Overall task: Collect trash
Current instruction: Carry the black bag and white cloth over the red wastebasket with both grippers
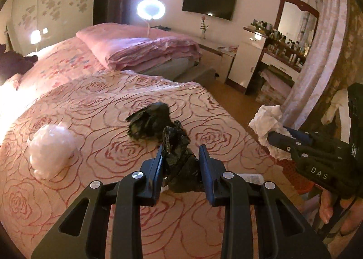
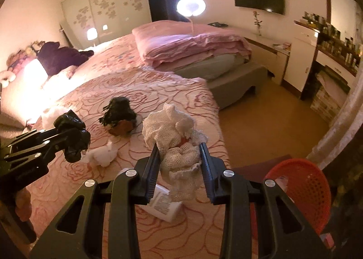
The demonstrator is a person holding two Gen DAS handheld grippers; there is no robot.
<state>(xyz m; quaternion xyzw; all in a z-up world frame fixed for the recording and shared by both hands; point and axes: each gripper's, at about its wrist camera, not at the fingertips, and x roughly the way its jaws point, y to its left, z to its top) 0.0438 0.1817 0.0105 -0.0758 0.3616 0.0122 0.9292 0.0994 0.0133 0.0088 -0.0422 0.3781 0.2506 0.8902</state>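
Observation:
My left gripper (image 1: 181, 149) is shut on a crumpled black plastic bag (image 1: 179, 168), held just above the rose-patterned bed cover (image 1: 102, 105). My right gripper (image 2: 179, 145) is shut on a wad of white foam netting (image 2: 172, 120). Each gripper shows in the other's view: the right gripper (image 1: 278, 133) with its white wad (image 1: 267, 118) off the bed's right edge, the left gripper (image 2: 77, 136) with its black bag (image 2: 68, 120) at far left. Still on the bed lie a second black bag (image 1: 149, 120), a white plastic ball (image 1: 52, 150), a white tissue (image 2: 102, 152) and printed white paper (image 2: 163, 204).
A red mesh basket (image 2: 304, 191) stands on the floor by the bed's near right corner. Folded pink quilts (image 1: 140, 46) lie at the far end of the bed. Beyond them stands a ring lamp (image 1: 148, 8). A cluttered dresser (image 1: 281, 52) and curtain (image 1: 317, 55) line the right side.

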